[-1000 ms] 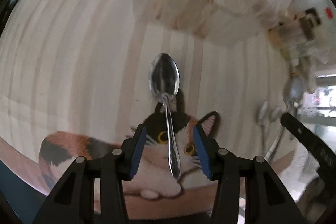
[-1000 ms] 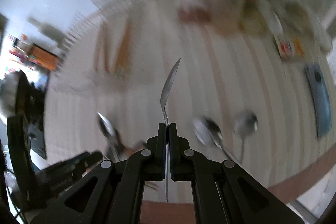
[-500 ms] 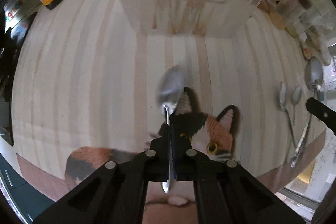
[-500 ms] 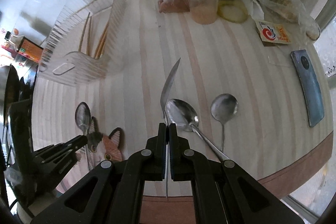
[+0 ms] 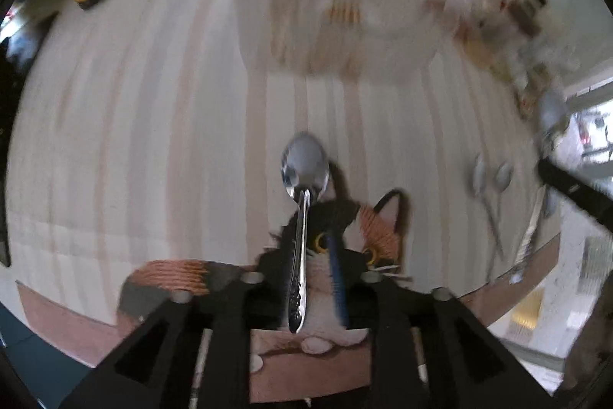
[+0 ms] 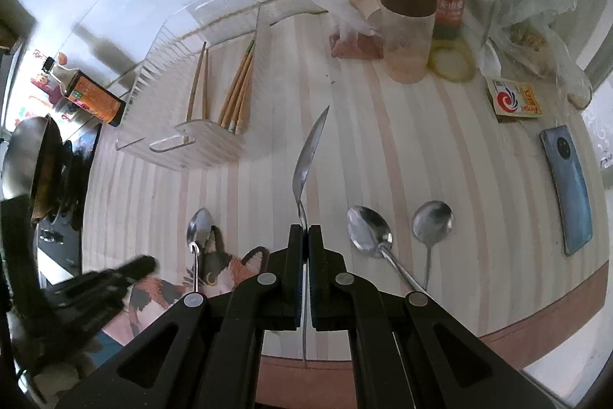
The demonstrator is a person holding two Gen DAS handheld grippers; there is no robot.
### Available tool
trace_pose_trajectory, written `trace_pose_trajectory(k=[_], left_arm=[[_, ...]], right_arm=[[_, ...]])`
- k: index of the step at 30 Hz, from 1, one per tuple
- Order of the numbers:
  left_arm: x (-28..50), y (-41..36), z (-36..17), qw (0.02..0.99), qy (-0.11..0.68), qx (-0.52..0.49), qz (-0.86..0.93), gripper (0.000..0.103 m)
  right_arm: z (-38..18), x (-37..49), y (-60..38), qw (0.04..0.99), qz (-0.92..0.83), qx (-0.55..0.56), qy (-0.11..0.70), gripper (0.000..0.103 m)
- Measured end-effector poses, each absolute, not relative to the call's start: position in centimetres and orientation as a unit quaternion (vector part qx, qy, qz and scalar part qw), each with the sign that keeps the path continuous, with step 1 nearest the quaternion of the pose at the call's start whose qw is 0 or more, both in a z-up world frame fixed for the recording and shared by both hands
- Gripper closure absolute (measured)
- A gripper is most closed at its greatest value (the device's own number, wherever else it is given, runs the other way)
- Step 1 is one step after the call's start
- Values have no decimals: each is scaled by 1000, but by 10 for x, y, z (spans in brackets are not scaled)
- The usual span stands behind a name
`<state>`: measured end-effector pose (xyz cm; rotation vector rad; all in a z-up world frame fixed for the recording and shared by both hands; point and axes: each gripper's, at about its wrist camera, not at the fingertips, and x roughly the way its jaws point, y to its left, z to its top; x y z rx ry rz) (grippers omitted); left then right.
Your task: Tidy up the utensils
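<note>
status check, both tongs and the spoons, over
Right tongs shut on a spoon. Left tongs opening, spoon between the pads. Two spoons on the table; clear organizer unobstructed.

Glossy metal spoon [image 5: 304, 175]; clear plastic rack [image 6: 184, 125].

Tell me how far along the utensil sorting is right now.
Chopsticks already stand in the clear rack. The right gripper is shut on a spoon. The left gripper's jaws are opening around another spoon. Two spoons remain on the table.
</note>
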<state>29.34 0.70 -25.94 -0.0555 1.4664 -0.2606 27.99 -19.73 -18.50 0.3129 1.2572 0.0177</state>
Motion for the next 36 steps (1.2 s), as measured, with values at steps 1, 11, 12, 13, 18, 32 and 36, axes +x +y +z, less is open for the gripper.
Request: trace_pose_trajectory(k=[1, 11, 12, 13, 18, 32, 36], left_arm=[[292, 1, -268, 730, 673, -17, -119, 77], [301, -35, -295, 742, 663, 49, -93, 99], [302, -34, -295, 741, 664, 40, -94, 99], [304, -32, -295, 741, 664, 34, -93, 99], [300, -20, -274, 759, 644, 41, -82, 99], [312, 5, -116, 834, 535, -46, -124, 103], [363, -3, -98, 842, 519, -70, -131, 103]], right_arm=[[-187, 281, -198, 797, 6, 146, 586, 101], [-213, 273, -209, 778, -23, 152, 609, 101], [-215, 273, -209, 777, -24, 154, 610, 101], [-216, 272, -210, 776, -26, 156, 611, 101], [-213, 270, -211, 778, -26, 154, 608, 101], [-162, 287, -197, 803, 20, 161, 573, 101], [-140, 327, -187, 810, 50, 184, 555, 101]])
